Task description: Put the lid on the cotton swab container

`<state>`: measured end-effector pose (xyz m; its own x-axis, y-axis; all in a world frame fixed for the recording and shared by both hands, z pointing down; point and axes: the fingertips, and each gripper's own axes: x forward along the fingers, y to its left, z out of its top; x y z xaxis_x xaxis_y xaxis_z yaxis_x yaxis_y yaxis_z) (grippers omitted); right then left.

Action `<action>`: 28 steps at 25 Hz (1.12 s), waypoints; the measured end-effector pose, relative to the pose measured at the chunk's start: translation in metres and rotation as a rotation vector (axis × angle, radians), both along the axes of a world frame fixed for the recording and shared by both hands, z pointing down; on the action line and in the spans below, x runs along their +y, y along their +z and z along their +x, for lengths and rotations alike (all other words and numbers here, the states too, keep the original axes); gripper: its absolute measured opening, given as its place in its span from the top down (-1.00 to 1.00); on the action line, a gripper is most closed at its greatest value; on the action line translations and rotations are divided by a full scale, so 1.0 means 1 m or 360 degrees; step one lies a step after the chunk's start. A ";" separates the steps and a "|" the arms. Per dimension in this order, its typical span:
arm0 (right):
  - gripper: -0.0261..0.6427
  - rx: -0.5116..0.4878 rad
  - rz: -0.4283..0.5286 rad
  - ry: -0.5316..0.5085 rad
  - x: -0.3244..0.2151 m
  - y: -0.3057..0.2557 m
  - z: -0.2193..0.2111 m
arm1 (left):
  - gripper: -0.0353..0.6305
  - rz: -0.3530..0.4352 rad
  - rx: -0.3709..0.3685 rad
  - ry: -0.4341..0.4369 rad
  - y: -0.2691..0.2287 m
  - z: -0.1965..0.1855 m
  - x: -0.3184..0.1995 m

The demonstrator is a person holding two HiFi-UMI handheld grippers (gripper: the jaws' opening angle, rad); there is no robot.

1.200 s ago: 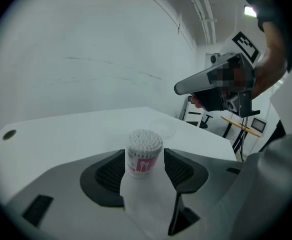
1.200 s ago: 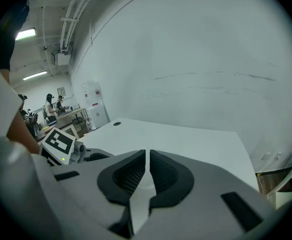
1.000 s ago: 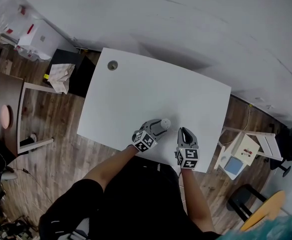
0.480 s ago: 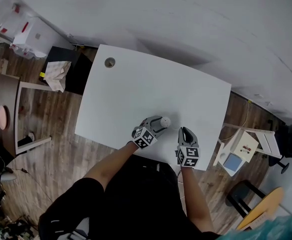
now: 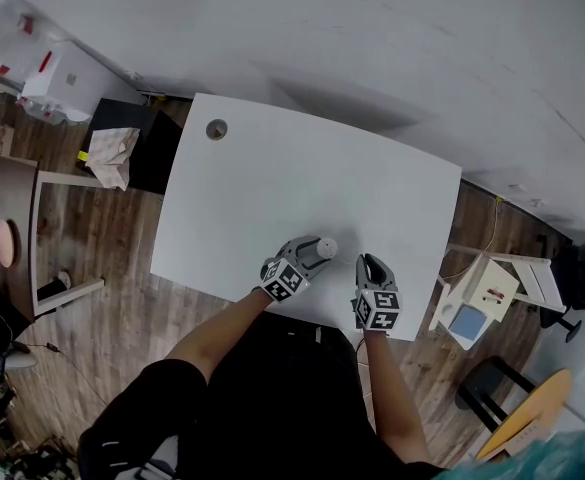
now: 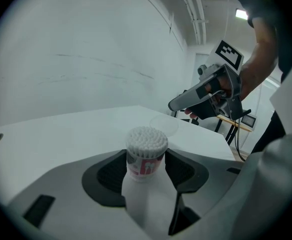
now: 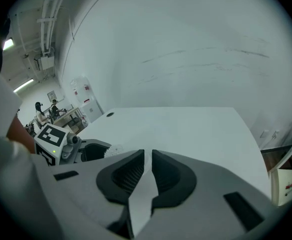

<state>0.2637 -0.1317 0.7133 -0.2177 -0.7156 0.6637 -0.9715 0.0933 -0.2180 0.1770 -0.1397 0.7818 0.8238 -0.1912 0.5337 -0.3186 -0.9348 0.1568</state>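
Note:
The cotton swab container (image 6: 146, 149), a small white tub packed with swabs and without a lid, stands upright on the white table (image 5: 272, 188) near its front edge. My left gripper (image 6: 145, 170) is shut on the container (image 5: 328, 249). A clear round lid (image 6: 164, 125) lies flat on the table just beyond it. My right gripper (image 7: 148, 156) is shut with nothing between its jaws. It hovers to the right of the container (image 7: 113, 150), a little above the lid, as the left gripper view shows the right gripper (image 6: 174, 105). In the head view the lid is too faint to make out.
A round cable hole (image 5: 216, 129) sits at the table's far left corner. A white wall rises behind the table. A small white stool (image 5: 487, 293) stands on the wood floor to the right, and a black box (image 5: 137, 138) stands at the table's left.
The head view has shifted slightly. Both grippers and the container stay where they were.

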 end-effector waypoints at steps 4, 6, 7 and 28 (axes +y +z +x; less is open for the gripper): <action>0.78 0.0052 -0.0003 -0.0096 -0.002 0.002 -0.009 | 0.15 0.0000 0.0005 -0.0008 -0.001 -0.004 0.002; 0.70 0.0033 -0.0023 -0.0135 -0.003 0.005 -0.014 | 0.15 0.0002 0.0001 -0.0009 -0.001 -0.005 0.004; 0.67 0.0015 -0.0035 -0.0137 -0.003 0.008 -0.015 | 0.15 0.0003 -0.0002 -0.0009 -0.001 -0.004 0.005; 0.66 -0.0277 -0.0041 -0.0147 0.000 0.005 -0.023 | 0.15 0.0016 -0.0064 -0.0064 0.000 -0.008 0.009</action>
<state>0.2407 -0.1321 0.7180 -0.3946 -0.6707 0.6280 -0.9065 0.1724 -0.3854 0.1689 -0.1302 0.7814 0.7933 -0.2294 0.5640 -0.3620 -0.9225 0.1340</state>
